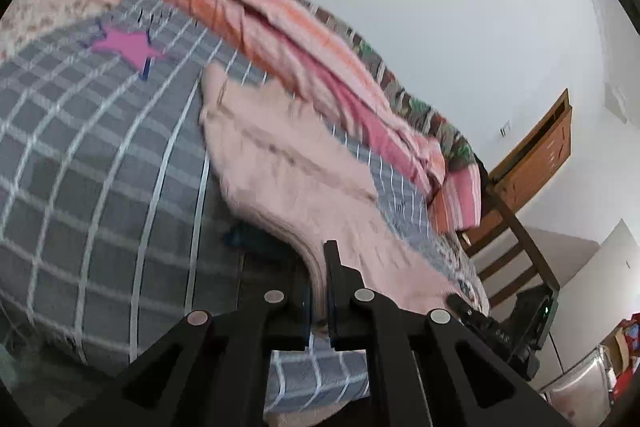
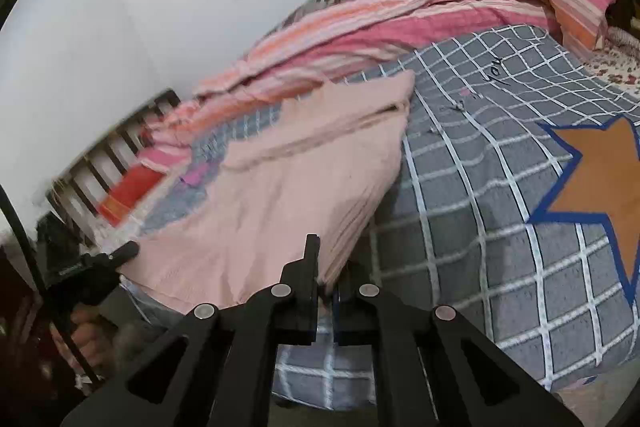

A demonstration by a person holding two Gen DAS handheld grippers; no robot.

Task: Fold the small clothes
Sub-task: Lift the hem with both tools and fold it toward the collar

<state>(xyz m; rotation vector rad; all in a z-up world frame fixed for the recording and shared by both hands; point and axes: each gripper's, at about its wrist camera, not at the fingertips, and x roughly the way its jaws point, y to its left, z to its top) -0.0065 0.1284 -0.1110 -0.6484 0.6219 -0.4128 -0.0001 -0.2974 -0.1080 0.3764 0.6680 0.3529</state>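
Observation:
A pale pink knitted garment [image 1: 288, 163] lies spread on a grey checked bed cover [image 1: 100, 155]. My left gripper [image 1: 320, 279] is shut on the garment's near ribbed hem, which rises between the fingers. In the right wrist view the same garment [image 2: 288, 187] stretches away from my right gripper [image 2: 326, 275], which is shut on another part of the near hem. The other gripper and the hand holding it [image 2: 88, 279] show at the left of that view, at the garment's edge. The held edge is lifted off the cover.
A pink and orange striped blanket [image 1: 256, 11] is bunched along the far side of the bed by the white wall. A wooden bed frame [image 1: 520, 195] stands at the end. The cover has a pink star [image 1: 128, 47] and an orange star [image 2: 604, 175].

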